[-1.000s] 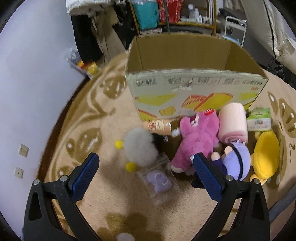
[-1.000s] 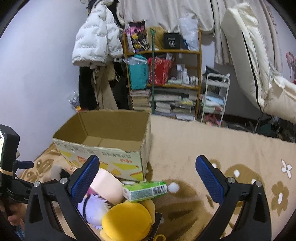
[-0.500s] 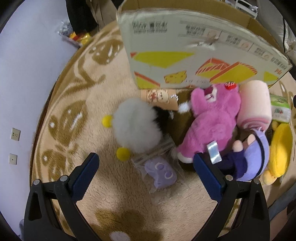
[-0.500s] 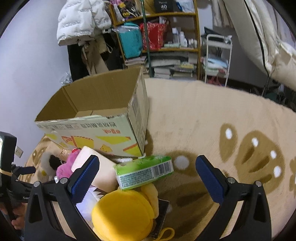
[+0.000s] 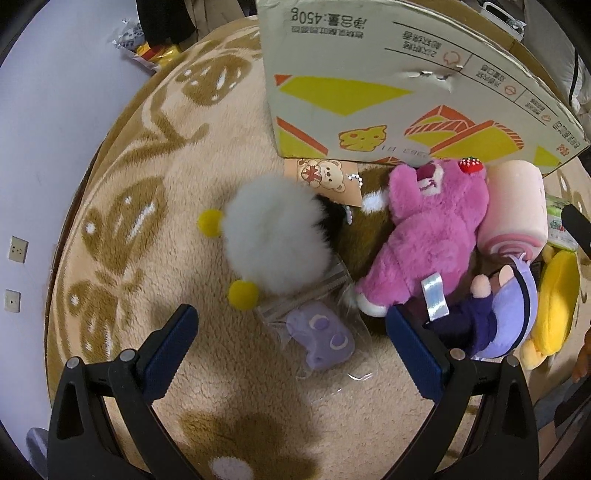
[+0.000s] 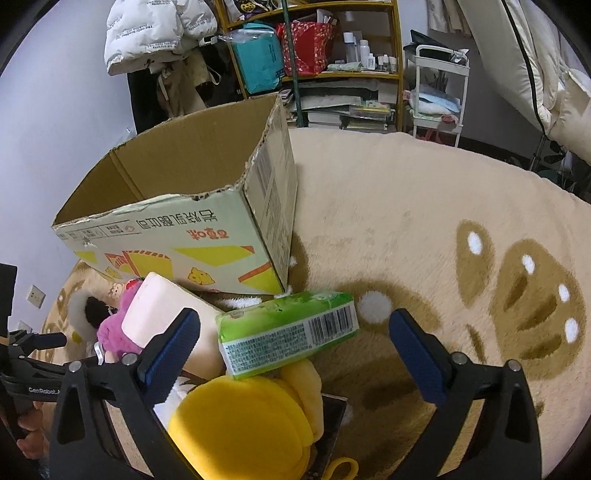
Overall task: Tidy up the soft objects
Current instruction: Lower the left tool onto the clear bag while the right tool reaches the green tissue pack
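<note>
- The cardboard box (image 5: 388, 92) carries "450g" printed upside down near its top left corner in the left wrist view, beside Chinese characters too distorted to read.
- The black handle of the left gripper's rig (image 6: 40, 384), at the near left of the right wrist view, reads "GenRobot".
- The green tissue pack (image 6: 286, 332) bears a barcode and fine print, illegible.

Behind my rug (image 6: 424, 206) stands a wooden shelf (image 6: 397, 70) crammed with books (image 6: 343, 110), a teal bag (image 6: 256, 59) and a red one (image 6: 306, 46) (small bottles too). A white puffer jacket (image 6: 155, 33) hangs left of it, a white cart (image 6: 439, 92) stands right, and two wall sockets (image 5: 17, 249) sit low on the lilac wall.
</note>
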{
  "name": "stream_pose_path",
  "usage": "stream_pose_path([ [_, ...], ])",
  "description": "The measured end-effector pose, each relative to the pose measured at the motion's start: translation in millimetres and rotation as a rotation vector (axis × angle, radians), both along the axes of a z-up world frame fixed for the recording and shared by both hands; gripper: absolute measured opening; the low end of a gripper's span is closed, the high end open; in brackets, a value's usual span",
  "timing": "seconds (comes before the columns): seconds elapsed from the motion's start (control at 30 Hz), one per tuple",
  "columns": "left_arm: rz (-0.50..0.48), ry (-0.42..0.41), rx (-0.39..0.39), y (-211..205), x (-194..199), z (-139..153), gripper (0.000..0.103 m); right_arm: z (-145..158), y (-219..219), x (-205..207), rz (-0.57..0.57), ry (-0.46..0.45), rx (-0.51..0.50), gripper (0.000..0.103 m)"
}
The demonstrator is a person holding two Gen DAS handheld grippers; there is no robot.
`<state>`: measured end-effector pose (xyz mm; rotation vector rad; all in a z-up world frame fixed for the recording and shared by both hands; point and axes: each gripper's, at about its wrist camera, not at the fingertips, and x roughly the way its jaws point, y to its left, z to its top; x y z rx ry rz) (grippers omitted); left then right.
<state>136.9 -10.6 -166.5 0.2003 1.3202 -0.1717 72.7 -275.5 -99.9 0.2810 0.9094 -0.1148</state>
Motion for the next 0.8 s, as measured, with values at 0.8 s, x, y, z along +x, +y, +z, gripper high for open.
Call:
stream_pose_path([
  [0.8,-0.080,0.028,0.030,-19,-3,-21,0.067,-18,-3,9,-0.007,0.041,0.059,0.095],
])
